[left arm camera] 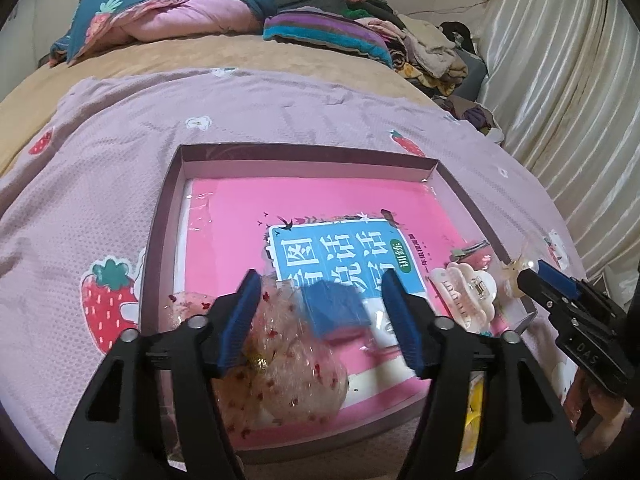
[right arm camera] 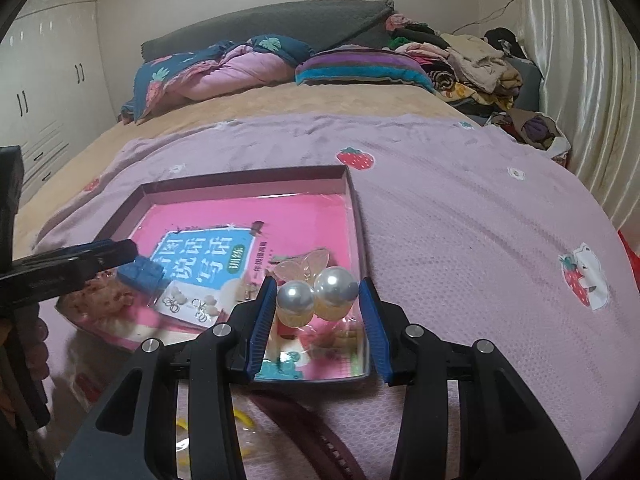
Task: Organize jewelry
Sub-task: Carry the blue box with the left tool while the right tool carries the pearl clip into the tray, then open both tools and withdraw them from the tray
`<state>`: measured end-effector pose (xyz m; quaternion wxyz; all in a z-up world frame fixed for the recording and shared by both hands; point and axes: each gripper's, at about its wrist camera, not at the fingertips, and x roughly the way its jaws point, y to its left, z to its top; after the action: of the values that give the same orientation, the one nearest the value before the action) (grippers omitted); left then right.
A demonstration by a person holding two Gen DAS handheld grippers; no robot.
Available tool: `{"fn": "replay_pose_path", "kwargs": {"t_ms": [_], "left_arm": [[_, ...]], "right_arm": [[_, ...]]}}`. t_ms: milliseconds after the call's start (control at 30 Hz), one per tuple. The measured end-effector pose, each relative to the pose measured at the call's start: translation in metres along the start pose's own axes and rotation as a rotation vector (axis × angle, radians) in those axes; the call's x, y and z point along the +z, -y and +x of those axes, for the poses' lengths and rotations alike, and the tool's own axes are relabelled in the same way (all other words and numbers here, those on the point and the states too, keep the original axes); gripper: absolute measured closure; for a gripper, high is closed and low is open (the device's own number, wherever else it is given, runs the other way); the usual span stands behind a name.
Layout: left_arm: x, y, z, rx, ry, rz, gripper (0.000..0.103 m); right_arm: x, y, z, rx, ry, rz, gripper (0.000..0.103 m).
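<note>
The pearl-topped hair piece (right arm camera: 318,298), two big glossy beads on a pale base, sits between the fingers of the right gripper (right arm camera: 318,320) over the near right corner of the shallow box (right arm camera: 352,188). The blue pads stand a little apart from the beads on both sides, so the jaws look released, or at most barely touching; whether the piece rests on the box floor or hangs is hard to tell. If the step in hand is setting it down, the sound way would be to lower it flat beside the other clips and back the fingers straight out, since round beads roll easily.

The left gripper (left arm camera: 320,316) is spread wide over the near left part of the box, gripping nothing. Between its pads lie a blue ridged block (left arm camera: 334,308) and a sheer pouch (left arm camera: 280,364) flecked with red (its contents cannot be made out).

Inside the box a pink book (left arm camera: 248,224) under clear wrap forms the floor. On it, along the right side, rest a cream claw clip (left arm camera: 466,292) and a pale butterfly clip (right arm camera: 302,266); small ring earrings (right arm camera: 188,306) lie near the blue block. These crowd the near edge, leaving the far half free. The box stands on a strawberry-print blanket (right arm camera: 480,208) on a bed, with piled clothes (right arm camera: 460,60) well apart.
</note>
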<state>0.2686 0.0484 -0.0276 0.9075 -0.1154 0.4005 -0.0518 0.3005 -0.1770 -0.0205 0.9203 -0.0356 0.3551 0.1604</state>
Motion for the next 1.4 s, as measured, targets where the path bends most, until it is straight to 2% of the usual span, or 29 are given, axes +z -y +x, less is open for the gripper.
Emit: {"fn": "replay_pose_path", "kwargs": {"t_ms": [67, 433, 533, 633, 700, 733, 867, 933, 1400], "left_arm": [[-0.002, -0.001, -0.001, 0.007, -0.004, -0.001, 0.047], [-0.003, -0.006, -0.012, 0.017, -0.003, -0.041, 0.022], [-0.001, -0.005, -0.015, 0.016, 0.005, -0.048, 0.019], [-0.001, -0.002, -0.021, 0.024, 0.014, -0.034, 0.015], [-0.001, -0.001, -0.023, 0.022, 0.007, -0.032, 0.010], [-0.001, 0.000, -0.024, 0.018, 0.003, -0.032, 0.010], [-0.001, 0.005, -0.030, 0.020, 0.012, -0.032, 0.010], [-0.001, 0.008, -0.034, 0.020, 0.013, -0.028, 0.010], [0.000, 0.009, -0.087, 0.035, 0.102, -0.041, 0.010]], "right_arm": [[-0.002, 0.004, 0.004, 0.007, -0.006, 0.008, 0.062], [-0.007, 0.008, 0.008, 0.056, -0.026, -0.037, 0.060], [-0.007, 0.013, 0.003, 0.050, -0.014, -0.027, 0.049], [-0.004, 0.021, -0.004, 0.052, 0.006, 0.006, 0.045], [-0.004, 0.025, -0.009, 0.053, 0.020, 0.027, 0.035], [-0.003, 0.026, -0.011, 0.047, 0.027, 0.036, 0.028], [-0.001, 0.029, -0.024, 0.033, 0.065, 0.050, 0.015], [0.000, 0.030, -0.032, 0.021, 0.089, 0.053, 0.012], [0.008, 0.025, -0.079, 0.027, 0.162, 0.055, 0.010]]}}
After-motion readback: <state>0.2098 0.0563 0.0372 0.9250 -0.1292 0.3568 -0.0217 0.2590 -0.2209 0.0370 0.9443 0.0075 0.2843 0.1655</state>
